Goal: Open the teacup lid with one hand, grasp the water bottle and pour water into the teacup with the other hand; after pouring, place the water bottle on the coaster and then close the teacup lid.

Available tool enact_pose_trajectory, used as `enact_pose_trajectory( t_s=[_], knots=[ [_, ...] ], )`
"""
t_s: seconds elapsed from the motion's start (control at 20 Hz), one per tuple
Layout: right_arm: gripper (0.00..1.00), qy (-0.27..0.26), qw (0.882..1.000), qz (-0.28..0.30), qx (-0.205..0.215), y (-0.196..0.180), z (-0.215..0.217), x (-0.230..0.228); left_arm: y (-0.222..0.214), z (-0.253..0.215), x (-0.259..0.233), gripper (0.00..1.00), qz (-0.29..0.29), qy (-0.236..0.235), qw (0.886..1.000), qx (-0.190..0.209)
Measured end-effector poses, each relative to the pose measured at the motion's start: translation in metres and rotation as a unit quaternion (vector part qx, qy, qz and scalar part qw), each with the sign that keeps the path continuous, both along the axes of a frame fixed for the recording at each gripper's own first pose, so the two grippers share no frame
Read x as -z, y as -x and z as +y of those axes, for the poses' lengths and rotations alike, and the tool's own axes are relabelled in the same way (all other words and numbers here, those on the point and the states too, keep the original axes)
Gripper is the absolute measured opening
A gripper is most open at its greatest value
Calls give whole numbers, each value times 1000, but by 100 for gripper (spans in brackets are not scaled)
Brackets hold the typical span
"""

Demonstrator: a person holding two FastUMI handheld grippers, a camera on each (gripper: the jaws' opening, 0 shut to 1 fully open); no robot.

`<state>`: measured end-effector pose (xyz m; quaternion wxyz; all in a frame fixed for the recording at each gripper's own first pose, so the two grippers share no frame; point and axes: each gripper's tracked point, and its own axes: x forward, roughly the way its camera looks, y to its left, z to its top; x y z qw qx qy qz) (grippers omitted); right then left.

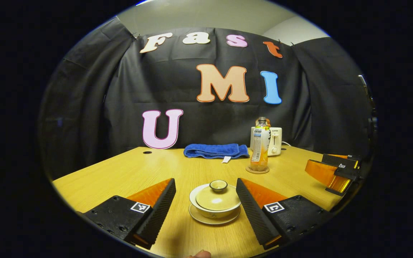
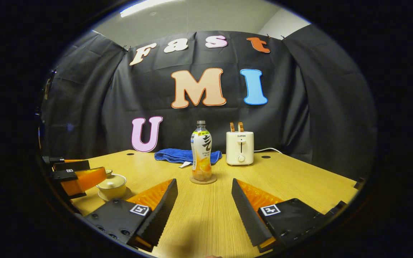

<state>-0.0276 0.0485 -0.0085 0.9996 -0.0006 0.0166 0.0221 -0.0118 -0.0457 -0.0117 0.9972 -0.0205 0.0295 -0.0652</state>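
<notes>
- The left tool [image 1: 205,200] is released, its two black fingers spread wide above the tabletop [image 1: 127,175], with the teacup [image 1: 215,204] sitting between them and touching neither.
- The teacup rests on its saucer near the tabletop's near edge in the left gripper view; its lid [image 1: 218,196] is on, knob up.
- In the right gripper view the teacup [image 2: 112,186] stands toward the left edge of the tabletop [image 2: 299,182], just beside the left tool [image 2: 79,177] seen from the side.
- The right tool [image 2: 203,200] is also released, fingers wide apart and holding nothing, aimed at the water bottle [image 2: 201,152].
- The water bottle stands upright on the round coaster [image 2: 203,180] around the middle of the tabletop, well apart from the right tool's fingertips.
- In the left gripper view the water bottle [image 1: 260,145] and coaster [image 1: 257,170] lie beyond and to the right of the teacup, and the right tool [image 1: 335,170] shows at the right edge.
- A folded blue towel [image 2: 177,155] lies along the far edge, behind and left of the water bottle.
- A white toaster [image 2: 240,147] stands at the far edge, right of the water bottle, its cord trailing right.
</notes>
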Motion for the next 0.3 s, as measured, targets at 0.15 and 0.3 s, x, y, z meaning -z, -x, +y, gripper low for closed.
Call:
enact_pose_trajectory(
  t_s=[0.15, 0.3],
  knots=[
    [93, 0, 1000, -2, 4, 0, -2, 1, 0, -2, 0, 99, 0, -5, 1000, 1],
    [95, 0, 1000, -10, 6, 0, -2, -2, 0, -2, -1, 99, -5, -8, 1000, 0]
  ],
)
